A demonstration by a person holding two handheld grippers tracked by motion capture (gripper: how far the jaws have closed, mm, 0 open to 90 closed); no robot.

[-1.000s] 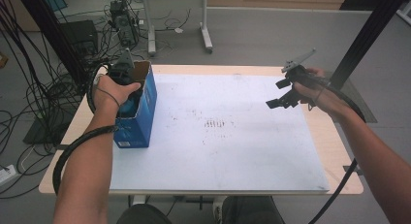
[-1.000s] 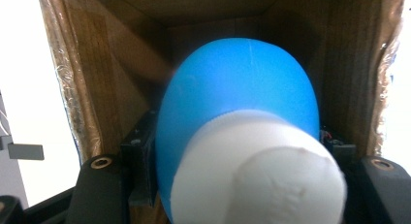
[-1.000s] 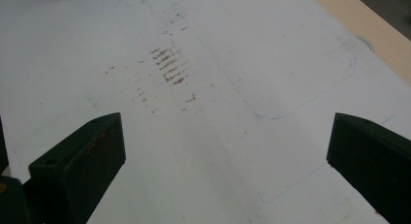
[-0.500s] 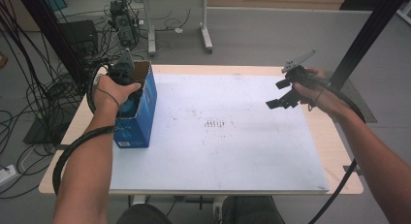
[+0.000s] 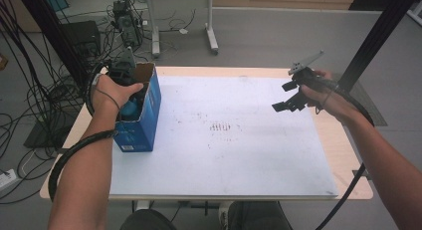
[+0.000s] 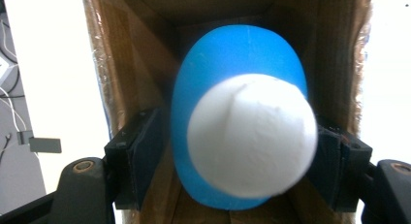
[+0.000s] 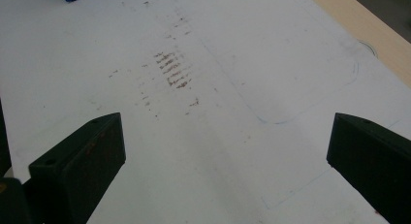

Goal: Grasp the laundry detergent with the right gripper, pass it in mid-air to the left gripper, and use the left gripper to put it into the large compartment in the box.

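Two hand-held grippers: we see the left hand-held gripper (image 6: 232, 180) inside the blue box (image 5: 142, 118) at the desk's (image 5: 343, 155) left edge, jaws just easing apart around the blue-and-white ball (image 6: 242, 122), likely dropping it there; right hand-held gripper (image 7: 228, 151) spread, idle near the right edge.

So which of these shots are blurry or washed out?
Left gripper view: the blue and white object inside the box is soft, and the surface on both sides is blown out white. Right gripper view: the jaws are slightly soft, the mat sharper. High view: evenly lit, sharp.
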